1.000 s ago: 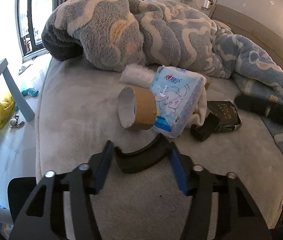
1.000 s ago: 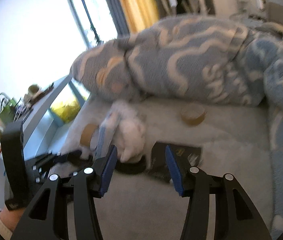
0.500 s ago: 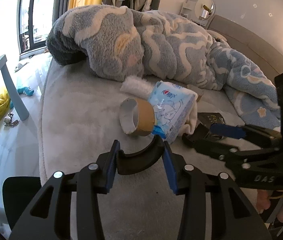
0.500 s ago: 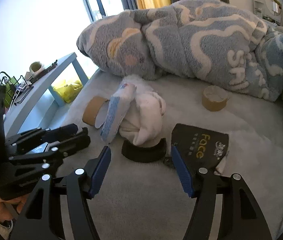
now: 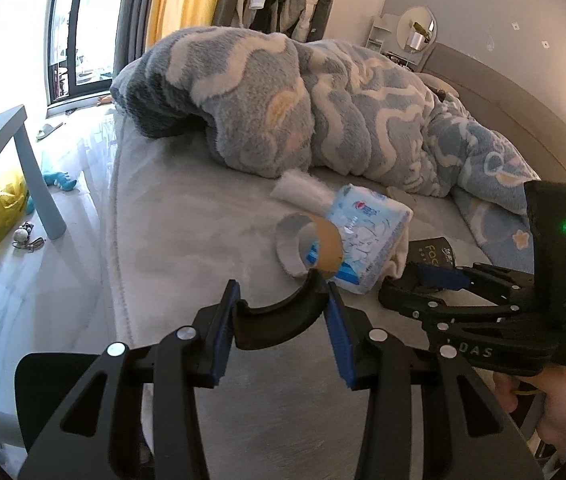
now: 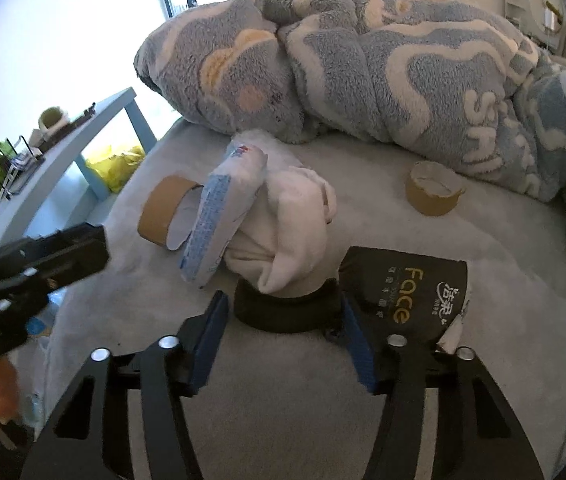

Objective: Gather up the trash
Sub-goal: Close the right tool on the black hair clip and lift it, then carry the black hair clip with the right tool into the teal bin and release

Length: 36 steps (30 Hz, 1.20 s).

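Left wrist view: two curved black pieces gripped, remaining trash not yet collected from the bed (image 5: 187, 216).

The left tool (image 5: 281, 312) is clenched on a black curved piece (image 5: 279, 316). The right tool (image 6: 285, 320) is closing; a black ring-shaped piece (image 6: 283, 314) sits between its jaws and appears gripped. Just beyond: cardboard tape core (image 6: 163, 212), blue tissue pack (image 6: 219, 216), white cloth (image 6: 287, 236), black "Face" packet (image 6: 403, 284); farther off, a second tape core (image 6: 433, 194). No bin visible; judged early stage.

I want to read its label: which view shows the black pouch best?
The right wrist view: the black pouch lies close ahead, gold "Face" lettering facing the camera, only its lower left corner behind a finger. In the left wrist view the pouch is small, mostly hidden behind the tissue pack and the right tongs.
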{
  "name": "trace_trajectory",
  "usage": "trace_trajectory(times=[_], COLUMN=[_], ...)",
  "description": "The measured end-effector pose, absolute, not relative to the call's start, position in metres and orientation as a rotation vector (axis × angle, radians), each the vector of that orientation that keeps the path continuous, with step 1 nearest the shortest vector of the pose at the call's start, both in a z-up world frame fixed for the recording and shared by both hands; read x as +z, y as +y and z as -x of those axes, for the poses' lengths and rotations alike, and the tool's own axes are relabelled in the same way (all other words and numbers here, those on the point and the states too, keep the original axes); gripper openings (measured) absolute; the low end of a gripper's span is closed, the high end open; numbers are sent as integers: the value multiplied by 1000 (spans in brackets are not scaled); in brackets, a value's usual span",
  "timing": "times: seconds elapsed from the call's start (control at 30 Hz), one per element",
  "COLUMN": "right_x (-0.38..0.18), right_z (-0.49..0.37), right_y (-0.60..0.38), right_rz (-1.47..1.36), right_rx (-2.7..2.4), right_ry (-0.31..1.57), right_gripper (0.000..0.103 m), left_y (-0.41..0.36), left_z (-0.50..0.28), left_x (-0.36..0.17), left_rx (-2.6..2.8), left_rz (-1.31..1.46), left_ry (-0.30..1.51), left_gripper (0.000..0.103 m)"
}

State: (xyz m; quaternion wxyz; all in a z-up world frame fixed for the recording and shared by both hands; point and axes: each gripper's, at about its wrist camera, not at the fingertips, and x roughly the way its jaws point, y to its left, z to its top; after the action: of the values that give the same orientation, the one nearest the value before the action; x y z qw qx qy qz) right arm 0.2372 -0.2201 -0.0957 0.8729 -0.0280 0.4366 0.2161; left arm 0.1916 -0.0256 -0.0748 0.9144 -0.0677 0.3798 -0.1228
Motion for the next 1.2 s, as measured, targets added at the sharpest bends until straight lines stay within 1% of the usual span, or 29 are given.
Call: trace_trajectory(times=[0.13, 0.5, 0.7, 1.2], right_x=[-95, -81, -61, -44], right_z=[-237, -220, -200, -184], right_y=[-220, -211, -193, -138], right_rz=[72, 63, 65, 13], right_rx=[430, 406, 446, 572], right_ry=[908, 865, 811, 779], right_gripper=[47, 47, 47, 47], left_y=[-18, 5, 16, 60], left_z=[-189, -162, -146, -129], left_x=[-72, -63, -61, -81], left_rx=[-244, -208, -187, -128], left_rz=[145, 132, 131, 123], left_ry=[778, 772, 782, 871], left_gripper=[45, 45, 45, 45])
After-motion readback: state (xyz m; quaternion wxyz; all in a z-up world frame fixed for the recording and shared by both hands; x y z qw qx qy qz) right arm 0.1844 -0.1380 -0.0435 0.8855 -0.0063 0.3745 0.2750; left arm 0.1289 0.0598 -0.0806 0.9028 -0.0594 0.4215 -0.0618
